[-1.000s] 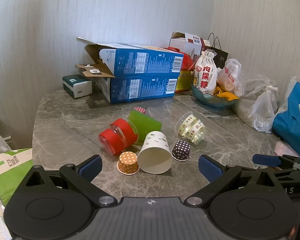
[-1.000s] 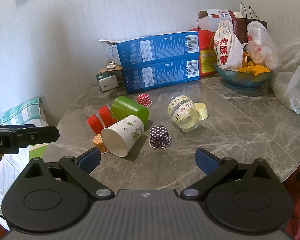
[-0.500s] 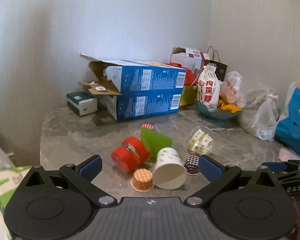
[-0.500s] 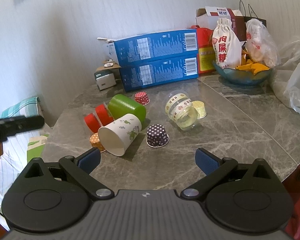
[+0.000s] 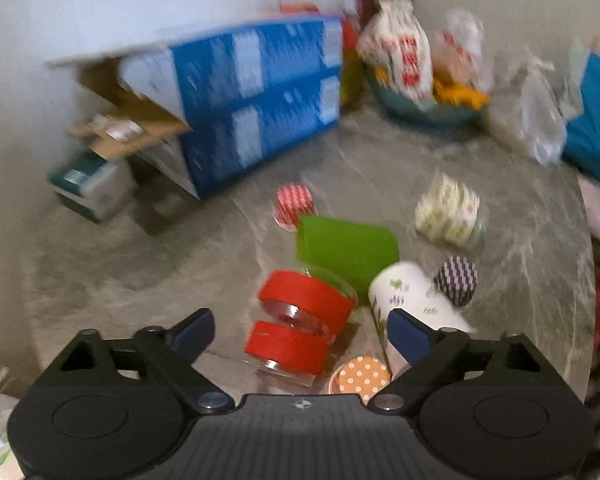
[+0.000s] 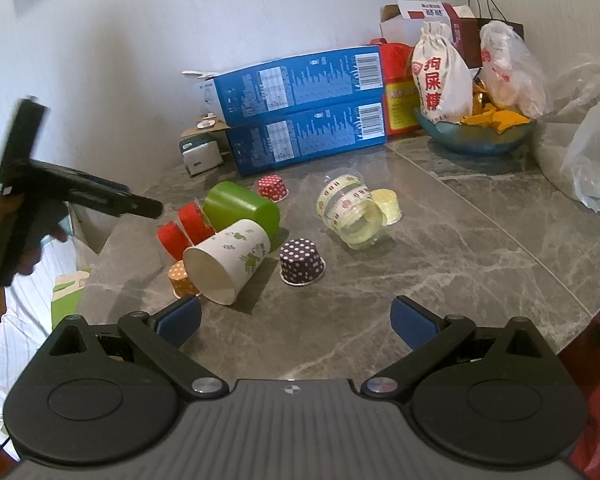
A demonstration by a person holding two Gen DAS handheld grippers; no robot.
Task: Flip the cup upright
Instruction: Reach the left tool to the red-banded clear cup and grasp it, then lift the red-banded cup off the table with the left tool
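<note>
Several cups lie on their sides on the grey marble table: a white paper cup with leaf print, a green cup, red-banded clear cups and a clear printed cup. My left gripper is open, high over the red cups; it also shows in the right wrist view. My right gripper is open and empty near the table's front edge.
Small dotted cake cups stand upside down: purple, orange, red. Blue boxes, a bowl with a cloth bag and plastic bags line the back and right. The table edge is at left.
My left gripper has risen and moved forward over the cups, tilting down; its view is blurred by motion. My right gripper has barely moved. The cups have not moved.
</note>
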